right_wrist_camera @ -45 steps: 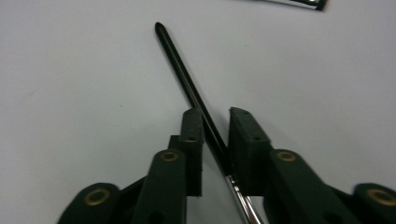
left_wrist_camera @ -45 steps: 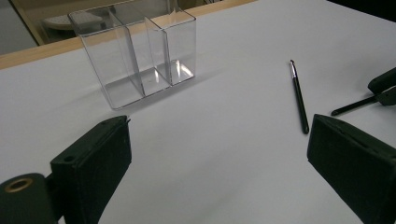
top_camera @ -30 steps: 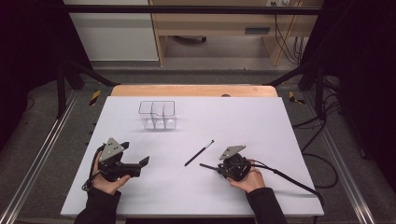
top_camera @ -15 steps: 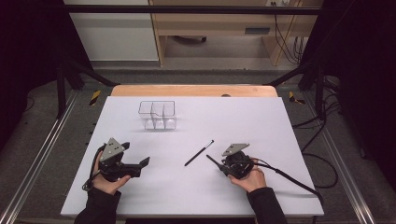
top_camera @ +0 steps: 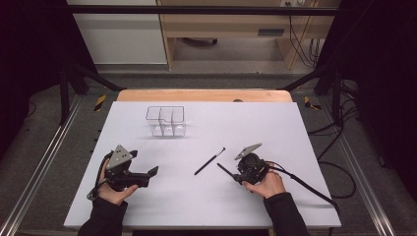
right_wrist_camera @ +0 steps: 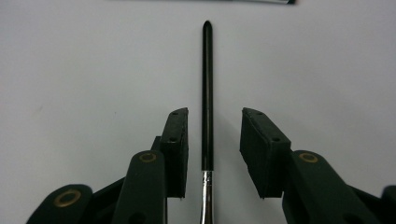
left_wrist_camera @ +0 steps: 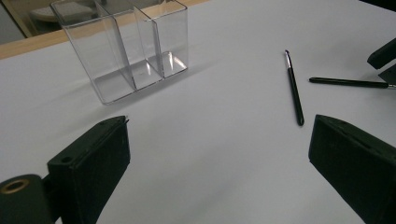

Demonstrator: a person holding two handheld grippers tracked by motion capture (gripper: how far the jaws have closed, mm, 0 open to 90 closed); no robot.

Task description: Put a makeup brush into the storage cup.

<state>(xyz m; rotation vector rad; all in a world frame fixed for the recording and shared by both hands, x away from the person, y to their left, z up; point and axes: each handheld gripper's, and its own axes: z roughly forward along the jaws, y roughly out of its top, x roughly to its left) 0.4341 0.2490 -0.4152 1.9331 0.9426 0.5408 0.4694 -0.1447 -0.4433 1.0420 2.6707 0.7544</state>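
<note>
A thin black brush (right_wrist_camera: 207, 84) with a silver ferrule lies on the white table (top_camera: 295, 128), its handle running out between the jaws of my right gripper (right_wrist_camera: 215, 114). Those jaws have just been opening, and a gap shows on each side of the handle. In the high view the right gripper (top_camera: 237, 175) sits at the right front, the brush (top_camera: 225, 170) poking out to its left. A second black brush (top_camera: 210, 161) lies loose just left of it. My left gripper (top_camera: 153, 172) rests at the left front, its jaws wide open and nothing between them.
A clear plastic organizer (top_camera: 166, 121) with upright dividers stands toward the table's back left, also in the left gripper view (left_wrist_camera: 126, 51). In that view both brushes (left_wrist_camera: 294, 88) lie to the right. A cable (top_camera: 305, 187) trails right from the right gripper.
The right gripper's jaws have parted from around the thin brush. Its free end has swung slightly away from me. The left gripper has kept still.
</note>
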